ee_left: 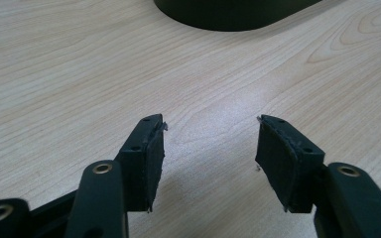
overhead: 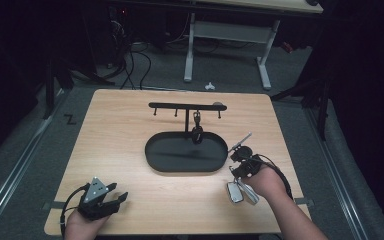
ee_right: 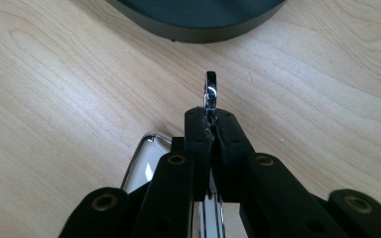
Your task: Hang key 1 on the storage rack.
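Note:
My right gripper [ee_right: 212, 119] is shut on a shiny metal ring [ee_right: 211, 91] that sticks up past its fingertips. A silver tag [ee_right: 146, 161] shows below the jaws, and I cannot tell whether it is joined to the ring. In the high view my right gripper [overhead: 237, 156] is just right of the black oval tray [overhead: 170, 155], with silver pieces [overhead: 235, 192] beside the hand. My left gripper [ee_left: 208, 139] stands open over bare wood with nothing between its pads; in the high view my left gripper [overhead: 117, 192] is near the front left of the table.
A black rack with a crossbar [overhead: 187, 106] and small hooks rises from the tray's far side; a dark keyring-like item [overhead: 197, 131] hangs from one hook. The tray's rim [ee_left: 228, 22] lies ahead of the left gripper. White desk legs [overhead: 190, 50] stand beyond the table.

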A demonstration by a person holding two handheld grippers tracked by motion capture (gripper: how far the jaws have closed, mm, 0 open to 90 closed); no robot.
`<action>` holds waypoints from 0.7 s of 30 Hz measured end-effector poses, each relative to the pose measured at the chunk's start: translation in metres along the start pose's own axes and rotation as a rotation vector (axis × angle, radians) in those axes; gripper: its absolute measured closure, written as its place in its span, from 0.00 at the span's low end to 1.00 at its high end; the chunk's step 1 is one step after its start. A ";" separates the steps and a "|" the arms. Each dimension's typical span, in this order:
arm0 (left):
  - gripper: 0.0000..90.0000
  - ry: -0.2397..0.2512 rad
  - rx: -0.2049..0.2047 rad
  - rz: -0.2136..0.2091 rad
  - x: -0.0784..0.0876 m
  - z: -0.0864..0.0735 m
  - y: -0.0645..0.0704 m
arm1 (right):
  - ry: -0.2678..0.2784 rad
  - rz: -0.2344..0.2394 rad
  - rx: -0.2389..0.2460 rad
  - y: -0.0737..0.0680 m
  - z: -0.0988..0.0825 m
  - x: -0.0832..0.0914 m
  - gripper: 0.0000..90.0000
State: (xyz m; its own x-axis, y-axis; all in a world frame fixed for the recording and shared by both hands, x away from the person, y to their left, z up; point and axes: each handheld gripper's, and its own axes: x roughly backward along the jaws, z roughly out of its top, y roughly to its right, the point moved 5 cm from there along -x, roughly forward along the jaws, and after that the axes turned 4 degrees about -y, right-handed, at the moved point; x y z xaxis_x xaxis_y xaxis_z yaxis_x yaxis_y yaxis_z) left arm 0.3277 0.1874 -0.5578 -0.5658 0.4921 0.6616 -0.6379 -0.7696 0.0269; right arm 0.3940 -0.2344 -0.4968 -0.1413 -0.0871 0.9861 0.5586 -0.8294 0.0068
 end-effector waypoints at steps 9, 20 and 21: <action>0.50 0.004 -0.004 0.005 0.000 0.000 0.001 | 0.039 0.008 -0.009 0.006 0.000 0.030 0.96; 0.50 0.010 -0.009 0.010 0.000 0.000 0.001 | 0.089 -0.018 -0.019 0.013 0.006 0.062 0.96; 0.50 0.010 -0.009 0.010 0.000 0.000 0.001 | 0.095 -0.023 -0.014 0.013 0.007 0.066 0.96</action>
State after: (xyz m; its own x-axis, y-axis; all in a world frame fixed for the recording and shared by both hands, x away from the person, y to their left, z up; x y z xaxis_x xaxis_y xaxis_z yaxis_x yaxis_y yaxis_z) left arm 0.3275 0.1865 -0.5579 -0.5772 0.4883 0.6545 -0.6370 -0.7708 0.0134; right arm 0.3983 -0.2471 -0.4307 -0.2311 -0.1196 0.9656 0.5431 -0.8393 0.0261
